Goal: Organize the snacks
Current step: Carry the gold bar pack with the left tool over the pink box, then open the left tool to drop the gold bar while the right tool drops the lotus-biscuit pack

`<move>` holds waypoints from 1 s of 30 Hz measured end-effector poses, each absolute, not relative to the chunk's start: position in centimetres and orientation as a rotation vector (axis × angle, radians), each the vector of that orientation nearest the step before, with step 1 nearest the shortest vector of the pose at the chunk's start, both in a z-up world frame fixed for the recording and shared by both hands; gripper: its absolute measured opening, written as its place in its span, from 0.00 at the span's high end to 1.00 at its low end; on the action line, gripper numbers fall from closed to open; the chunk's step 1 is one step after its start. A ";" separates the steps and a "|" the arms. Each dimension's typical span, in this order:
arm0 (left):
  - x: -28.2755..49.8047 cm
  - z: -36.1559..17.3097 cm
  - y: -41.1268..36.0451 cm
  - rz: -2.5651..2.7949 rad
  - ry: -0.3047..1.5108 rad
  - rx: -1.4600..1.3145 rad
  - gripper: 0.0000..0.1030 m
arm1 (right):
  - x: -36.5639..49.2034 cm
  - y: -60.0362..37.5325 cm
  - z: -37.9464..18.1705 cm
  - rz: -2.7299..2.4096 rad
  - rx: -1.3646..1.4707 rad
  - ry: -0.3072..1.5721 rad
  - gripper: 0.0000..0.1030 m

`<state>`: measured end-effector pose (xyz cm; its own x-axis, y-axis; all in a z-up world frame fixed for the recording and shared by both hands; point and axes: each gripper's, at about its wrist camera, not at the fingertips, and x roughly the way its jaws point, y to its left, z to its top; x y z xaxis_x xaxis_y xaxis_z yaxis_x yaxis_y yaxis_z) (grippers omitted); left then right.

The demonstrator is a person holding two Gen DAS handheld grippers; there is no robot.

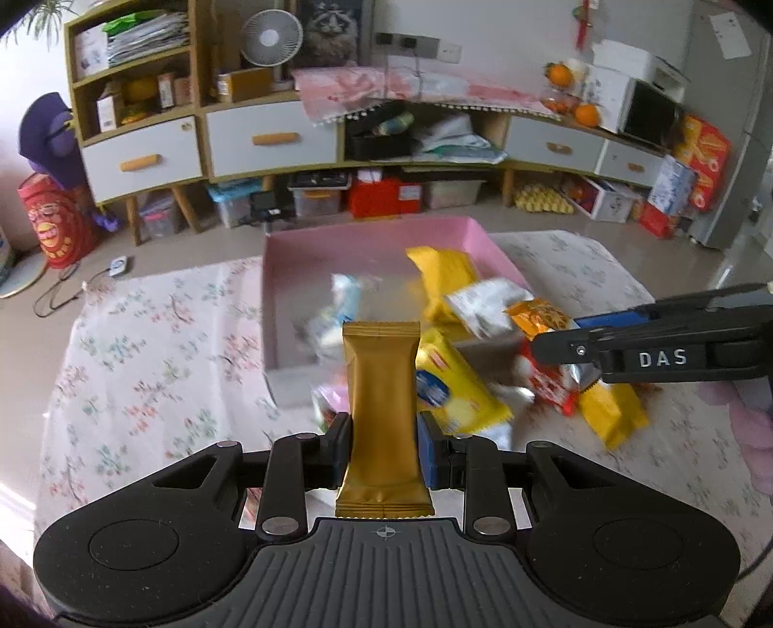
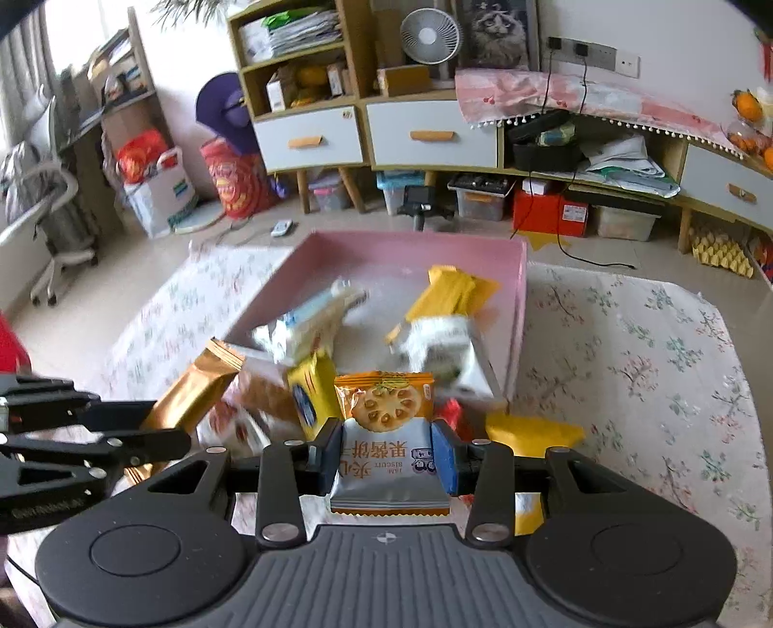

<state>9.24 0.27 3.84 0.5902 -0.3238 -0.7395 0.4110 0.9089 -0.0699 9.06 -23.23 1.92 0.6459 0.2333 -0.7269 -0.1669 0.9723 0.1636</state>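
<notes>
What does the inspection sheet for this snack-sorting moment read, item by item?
Surface: floral-print cloth covering the table.
Job's things: shallow pink rectangular tray holding a few packets, among them a yellow ridged packet; more packets piled outside its near edge.
Clutter: loose wrappers overlap in the pile; several are blurred.
Grippers: left gripper shut on a plain gold foil snack bar; right gripper shut on an orange and silver biscuit packet.
Cables: black cords hang from the wall sockets to the floor; none on the table.
Surroundings: wooden shelf unit with white drawers, a small white desk fan, storage boxes beneath.
</notes>
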 end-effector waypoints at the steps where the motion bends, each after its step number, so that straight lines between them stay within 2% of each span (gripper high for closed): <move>1: 9.8 3.9 0.3 -0.417 0.837 0.114 0.75 | 9.5 -23.1 2.0 0.226 0.101 0.836 0.84; 20: 22.6 0.8 -2.1 -0.307 0.862 0.236 0.75 | 18.4 -25.1 -0.5 0.194 0.348 0.803 0.83; 30: 25.3 -1.3 -3.9 -0.298 0.851 0.283 0.75 | 20.3 -25.6 -1.5 0.213 0.401 0.759 0.83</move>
<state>25.32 -3.86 -1.28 0.6227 -0.1436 -0.7692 0.3674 0.9216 0.1254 20.28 -25.56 -1.54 0.7089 0.3290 -0.6239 -0.0439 0.9034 0.4265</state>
